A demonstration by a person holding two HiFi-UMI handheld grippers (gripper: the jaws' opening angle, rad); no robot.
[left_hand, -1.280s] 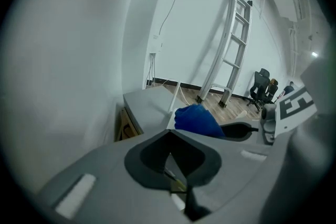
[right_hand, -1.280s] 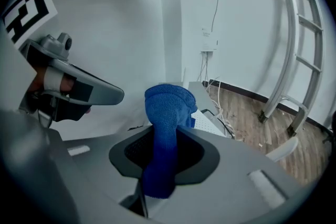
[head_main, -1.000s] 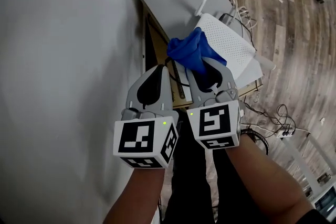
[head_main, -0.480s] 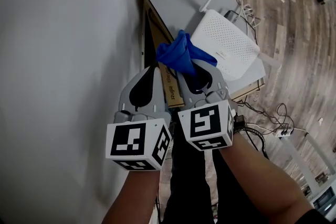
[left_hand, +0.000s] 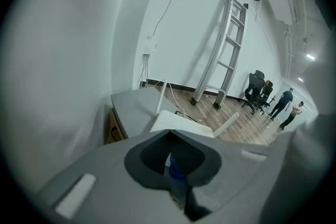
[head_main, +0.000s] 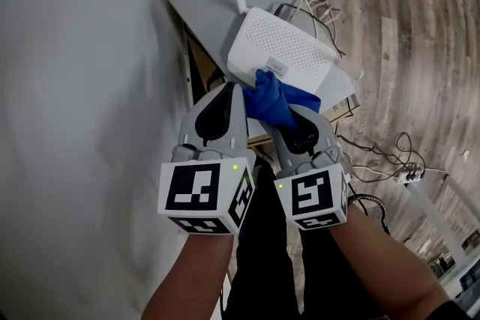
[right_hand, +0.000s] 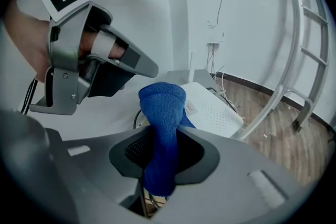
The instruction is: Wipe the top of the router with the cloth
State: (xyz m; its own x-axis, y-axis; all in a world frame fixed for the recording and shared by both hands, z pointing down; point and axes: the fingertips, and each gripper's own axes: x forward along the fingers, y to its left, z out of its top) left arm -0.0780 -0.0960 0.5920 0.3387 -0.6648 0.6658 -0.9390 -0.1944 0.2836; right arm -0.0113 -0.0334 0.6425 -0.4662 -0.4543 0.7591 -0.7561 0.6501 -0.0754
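Right claw (right_hand: 164, 134) clamps the cloth (head_main: 274, 101); left claw (left_hand: 169, 134) is closed, empty. We should press the cloth flat on the router (head_main: 292, 56), upper centre, stroking evenly.

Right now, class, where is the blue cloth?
Head view, centre: the blue cloth is pinched in the right claw, its tip at the near edge of the router.
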